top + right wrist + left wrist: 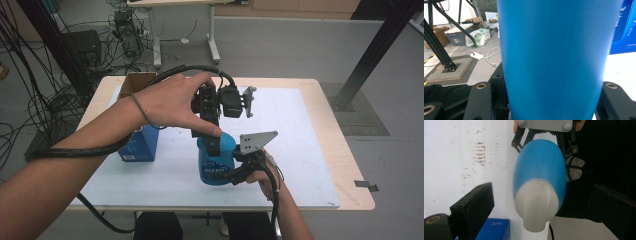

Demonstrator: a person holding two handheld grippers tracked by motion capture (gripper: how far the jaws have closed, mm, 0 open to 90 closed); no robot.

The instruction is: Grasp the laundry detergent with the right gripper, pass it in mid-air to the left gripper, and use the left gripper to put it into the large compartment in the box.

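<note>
While your right gripper (pixel 231 172) clamps the blue bottle (pixel 216 159) upright near the table's (pixel 310 165) front edge, your left gripper (pixel 214 145) hangs w/ jaws spread over its white cap (pixel 535 205). Hold's done; cap grip & twist prob. left.

Black grippers (pixel 212 132); grey three-cornered plates (pixel 255 141); thick black cables (pixel 75 150); brass screws (pixel 481 86).

The label on the blue plastic bottle (pixel 216 162) and the white print on the blue cardboard box (pixel 624 25), upper right of the right gripper view, are too blurred to read.
</note>
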